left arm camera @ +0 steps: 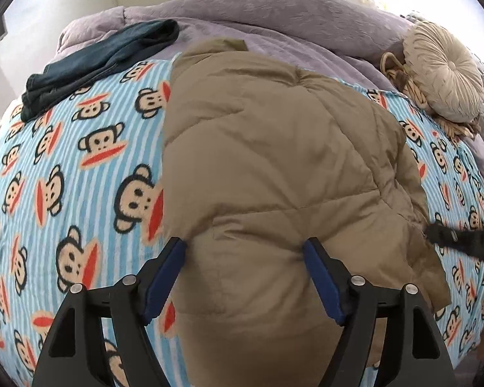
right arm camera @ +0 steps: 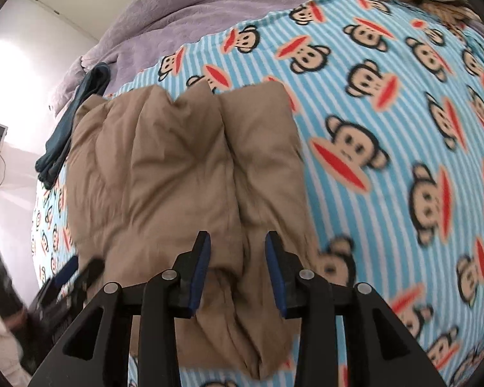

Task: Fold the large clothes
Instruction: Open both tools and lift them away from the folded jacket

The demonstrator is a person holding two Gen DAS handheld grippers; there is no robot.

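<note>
Left claw (left arm camera: 245,248) – puffy quilted jacket (left arm camera: 274,161)

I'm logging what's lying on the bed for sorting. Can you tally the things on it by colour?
Tan: 1, the puffy jacket
Dark blue: 1, the folded jeans
Cream: 1, the round cushion
Blue striped with monkey faces: 1, the blanket
Lilac: 1, the quilt
Total: 5

Both cameras look steeply down from close above the bed, and both see the same tan coat (left arm camera: 274,167) (right arm camera: 177,174).
</note>
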